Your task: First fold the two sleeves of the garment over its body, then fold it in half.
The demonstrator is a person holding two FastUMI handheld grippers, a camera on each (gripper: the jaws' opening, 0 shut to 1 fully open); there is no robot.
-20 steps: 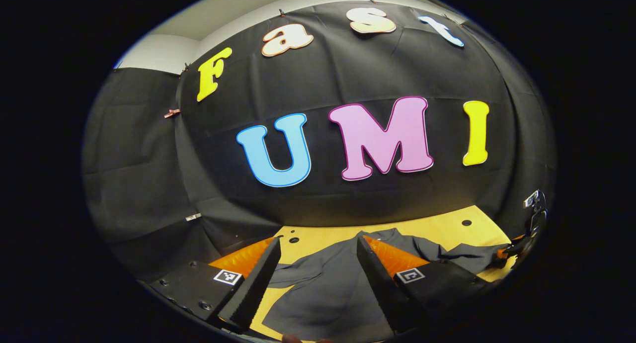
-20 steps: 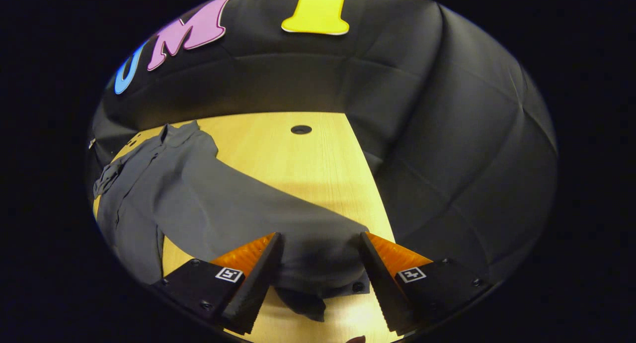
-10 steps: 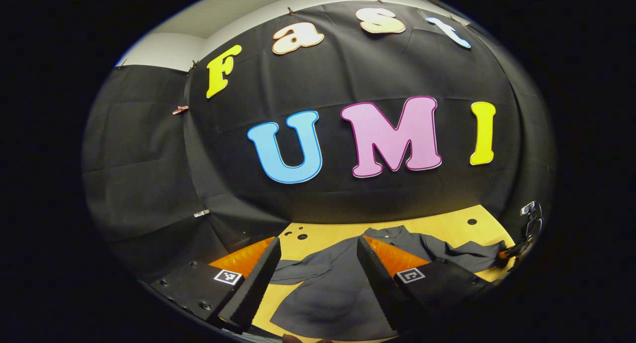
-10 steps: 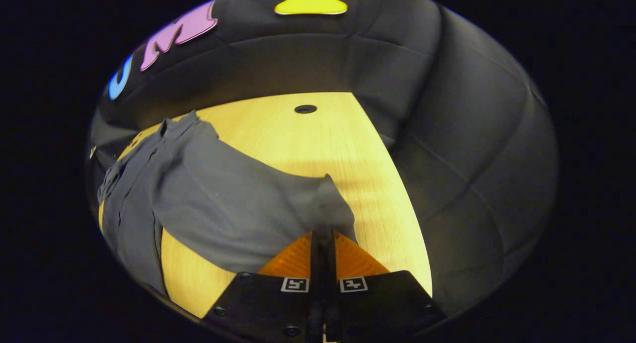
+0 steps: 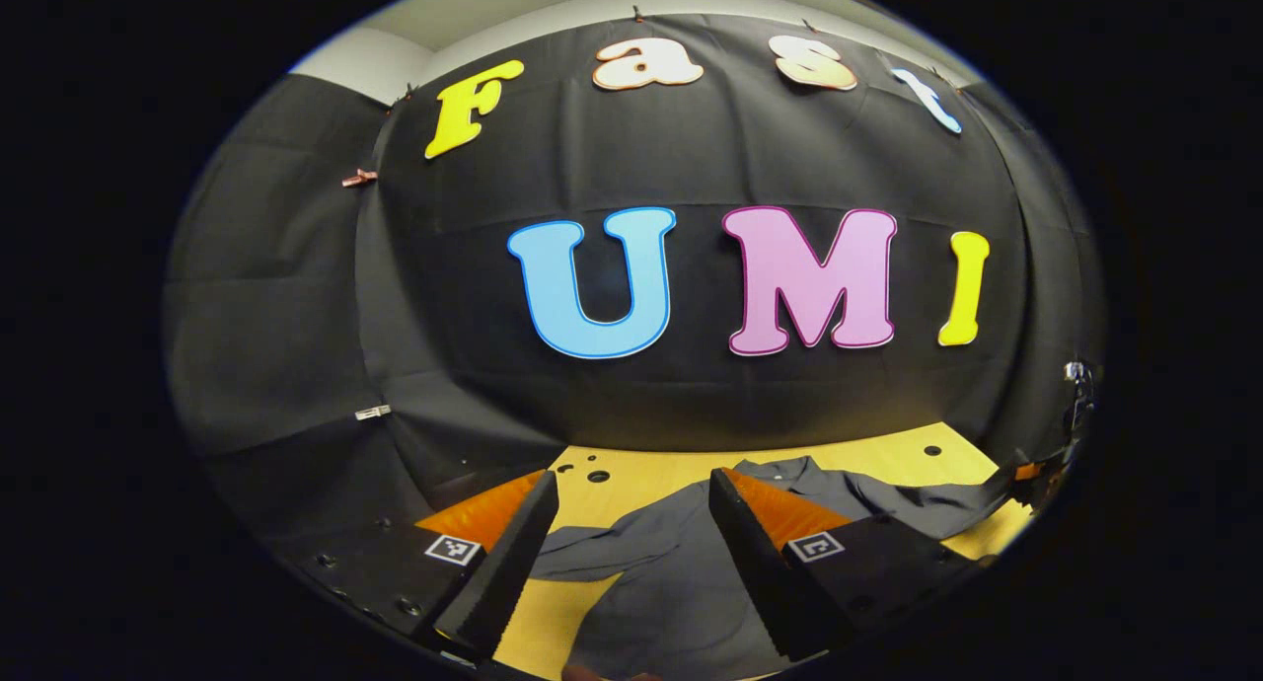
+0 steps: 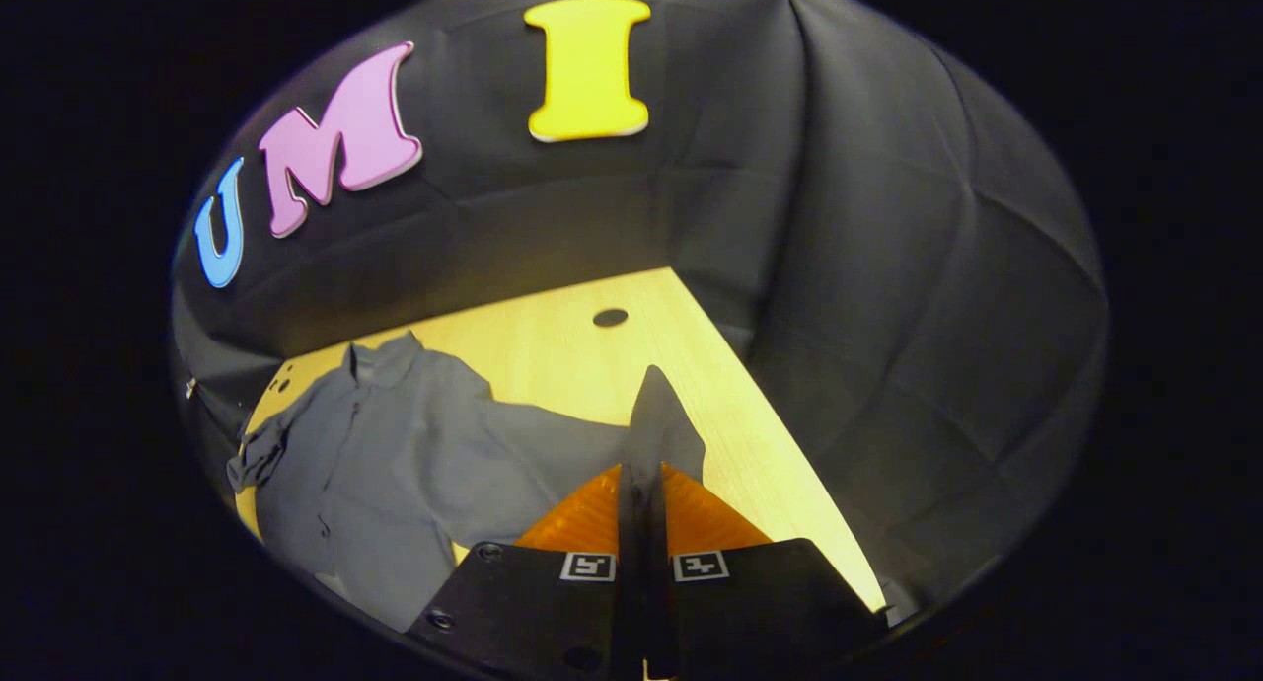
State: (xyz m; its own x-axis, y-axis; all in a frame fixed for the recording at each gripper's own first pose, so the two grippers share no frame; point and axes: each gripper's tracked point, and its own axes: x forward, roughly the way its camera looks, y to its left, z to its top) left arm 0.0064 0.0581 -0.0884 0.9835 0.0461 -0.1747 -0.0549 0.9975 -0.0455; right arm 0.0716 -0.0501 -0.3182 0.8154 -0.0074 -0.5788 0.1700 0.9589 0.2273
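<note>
Matt cloth garment (image 6: 395, 444), smooth wooden table (image 6: 553, 350)

Grey garment (image 6: 395, 444) flat on table, one sleeve (image 6: 656, 419) raised.

Light: we are seeing the table (image 6: 553, 345) glowing bright beyond the jaws.
Edges: we are seeing fisheye bending, dimming.

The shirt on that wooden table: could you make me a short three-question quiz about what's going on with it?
1. True or false: the right gripper is shut on a sleeve of the grey shirt.
2. What does the shirt lie on?
3. The left gripper is: A) open above the shirt, B) shut on the collar, C) lying on the table.

Key: 1 true; 2 the wooden table; 3 A.
</note>
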